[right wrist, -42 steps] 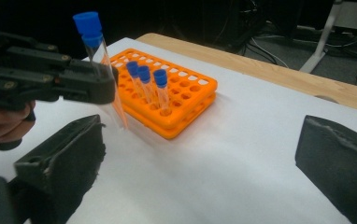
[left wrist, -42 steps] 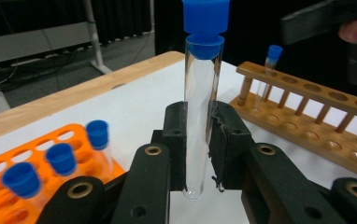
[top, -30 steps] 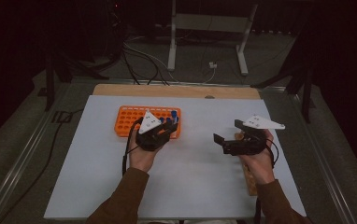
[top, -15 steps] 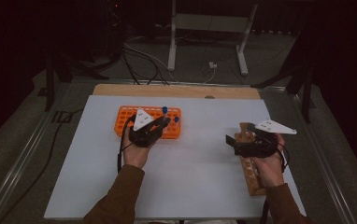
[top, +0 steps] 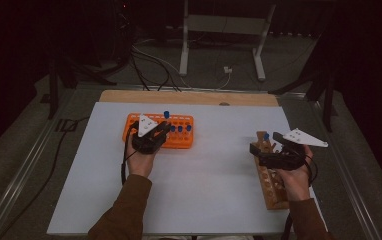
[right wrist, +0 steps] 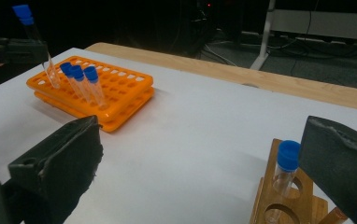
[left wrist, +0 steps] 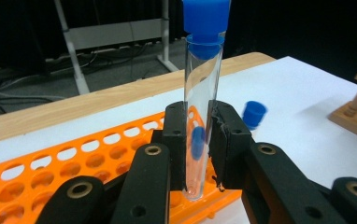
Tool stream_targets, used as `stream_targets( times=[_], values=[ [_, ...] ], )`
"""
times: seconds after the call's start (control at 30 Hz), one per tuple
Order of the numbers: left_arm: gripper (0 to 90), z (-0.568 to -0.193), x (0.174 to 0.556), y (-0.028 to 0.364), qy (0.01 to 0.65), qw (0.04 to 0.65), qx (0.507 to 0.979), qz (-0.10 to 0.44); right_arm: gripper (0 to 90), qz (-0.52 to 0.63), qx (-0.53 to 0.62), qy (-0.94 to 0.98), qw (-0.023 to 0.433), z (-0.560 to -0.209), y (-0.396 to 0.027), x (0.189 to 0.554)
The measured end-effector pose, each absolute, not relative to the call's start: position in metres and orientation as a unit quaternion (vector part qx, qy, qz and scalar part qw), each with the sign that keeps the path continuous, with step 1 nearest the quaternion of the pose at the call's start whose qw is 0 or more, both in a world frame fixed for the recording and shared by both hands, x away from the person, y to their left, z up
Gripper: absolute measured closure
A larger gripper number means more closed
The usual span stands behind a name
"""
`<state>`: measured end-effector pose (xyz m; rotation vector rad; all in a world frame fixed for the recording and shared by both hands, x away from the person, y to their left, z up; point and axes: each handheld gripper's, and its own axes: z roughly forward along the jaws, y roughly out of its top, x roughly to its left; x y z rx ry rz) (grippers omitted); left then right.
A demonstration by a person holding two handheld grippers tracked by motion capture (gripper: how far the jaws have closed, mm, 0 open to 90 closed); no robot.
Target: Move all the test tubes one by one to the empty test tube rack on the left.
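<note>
My left gripper [left wrist: 199,122] is shut on a clear test tube [left wrist: 203,84] with a blue cap, held upright just over the near edge of the orange rack [left wrist: 74,161]. From above, that gripper [top: 157,131] sits at the rack's [top: 185,141] left part, the held tube's cap [top: 166,114] sticking up. Three more blue-capped tubes [right wrist: 81,80] stand in the orange rack [right wrist: 120,95]. My right gripper [right wrist: 204,158] is open, its jaws wide apart over the far end of a wooden rack [right wrist: 279,207] holding one blue-capped tube [right wrist: 286,163]. In the high view it [top: 260,150] hovers above that wooden rack [top: 275,192].
A white sheet [top: 209,190] covers the table, with a wooden strip [top: 189,97] along its far edge. Behind the table stand a metal stand [top: 219,30] and loose cables [top: 149,60] on the floor. The table's metal rails [top: 24,165] run along both sides.
My left hand has carried the tube leftwards along the orange rack and a little lower. My right hand has moved right and down over the wooden rack, jaws still apart.
</note>
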<state>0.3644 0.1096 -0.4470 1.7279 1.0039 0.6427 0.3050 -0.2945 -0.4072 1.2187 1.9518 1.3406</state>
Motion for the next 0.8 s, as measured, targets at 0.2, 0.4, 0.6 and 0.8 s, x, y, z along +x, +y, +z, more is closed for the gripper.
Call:
stream_targets(
  times=[0.2, 0.4, 0.6, 0.8],
  values=[
    [78.3, -0.459, 0.375, 0.108, 0.426, 0.479, 0.718, 0.271, 0.0, 0.490, 0.442, 0.713, 0.237, -0.408, -0.295, 0.305],
    [78.3, -0.469, 0.383, 0.103, 0.435, 0.463, 0.723, 0.271, 0.0, 0.491, 0.440, 0.714, 0.237, -0.408, -0.295, 0.304],
    [78.2, -0.481, 0.386, 0.103, 0.442, 0.447, 0.734, 0.257, 0.0, 0.489, 0.440, 0.715, 0.235, -0.410, -0.296, 0.305],
    [78.3, -0.493, 0.386, 0.104, 0.443, 0.430, 0.749, 0.243, 0.0, 0.489, 0.437, 0.717, 0.235, -0.410, -0.295, 0.304]
  ],
)
